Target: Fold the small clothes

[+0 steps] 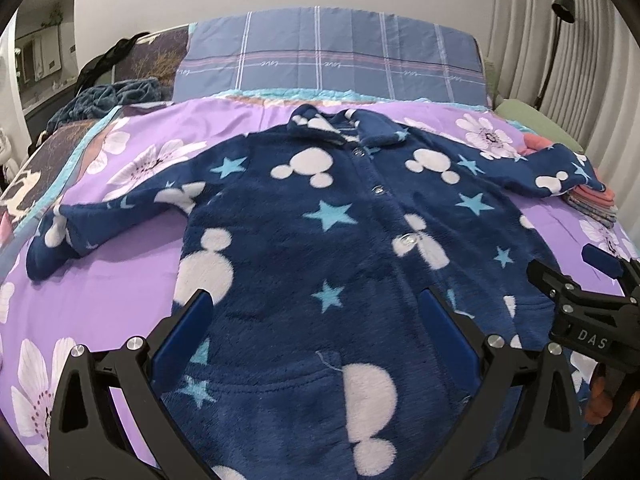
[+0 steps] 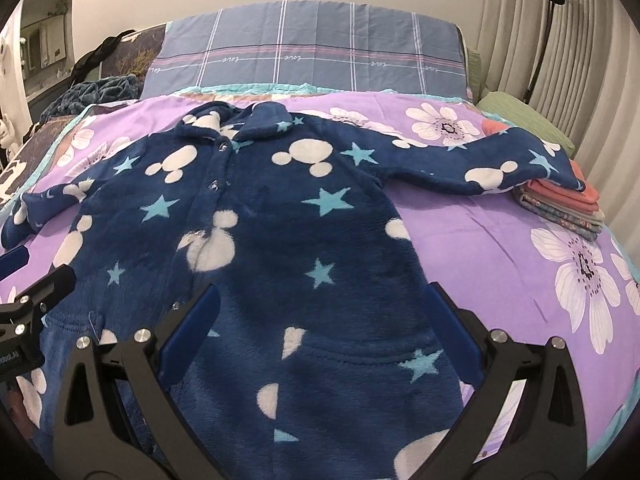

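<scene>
A navy fleece child's jacket (image 1: 320,248) with white mouse heads and light-blue stars lies flat, front up and buttoned, on a purple floral bedspread (image 1: 100,308). Both sleeves are spread outward. It also shows in the right wrist view (image 2: 280,240). My left gripper (image 1: 316,304) is open and empty, hovering over the jacket's lower left part. My right gripper (image 2: 324,300) is open and empty over the lower right part near the hem. The right gripper also shows at the right edge of the left wrist view (image 1: 600,280). The right sleeve end (image 2: 520,168) rests on a stack of folded clothes.
A stack of folded clothes (image 2: 568,208), coral and patterned, sits at the bed's right side. A blue plaid pillow (image 2: 312,56) lies at the head. A dark teal blanket (image 1: 112,96) is bunched at the back left. A floor lamp (image 2: 548,8) and curtains stand at the right.
</scene>
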### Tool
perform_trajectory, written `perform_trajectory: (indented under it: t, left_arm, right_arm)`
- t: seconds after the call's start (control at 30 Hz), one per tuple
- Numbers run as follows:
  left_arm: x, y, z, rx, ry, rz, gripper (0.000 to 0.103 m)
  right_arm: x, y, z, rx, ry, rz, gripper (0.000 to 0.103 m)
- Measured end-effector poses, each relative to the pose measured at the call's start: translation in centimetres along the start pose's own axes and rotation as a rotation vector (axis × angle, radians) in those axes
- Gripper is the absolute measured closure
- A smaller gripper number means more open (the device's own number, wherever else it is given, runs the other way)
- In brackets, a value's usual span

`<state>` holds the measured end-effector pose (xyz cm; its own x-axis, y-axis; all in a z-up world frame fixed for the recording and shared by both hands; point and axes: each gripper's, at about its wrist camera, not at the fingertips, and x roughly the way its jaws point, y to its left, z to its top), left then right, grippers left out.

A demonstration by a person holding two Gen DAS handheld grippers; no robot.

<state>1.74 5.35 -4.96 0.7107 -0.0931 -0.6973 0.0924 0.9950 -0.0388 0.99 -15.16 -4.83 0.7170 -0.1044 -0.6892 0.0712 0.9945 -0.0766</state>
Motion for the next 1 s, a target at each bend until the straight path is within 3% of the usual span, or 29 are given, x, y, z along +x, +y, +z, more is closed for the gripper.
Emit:
perform_trajectory:
  t: [0.8, 1.0]
  left_arm:
    - [2.1, 2.5, -0.6, -0.072, 0.064, 0.020, 0.001]
    - [2.5, 3.9, -0.2, -0.120, 0.071, -0.044, 0.001]
  right_arm:
    - [2.0, 2.0, -0.2, -0.059, 0.051, 0.010, 0.002]
    - [2.5, 2.1, -0.1, -0.062, 0.060, 0.009, 0.002]
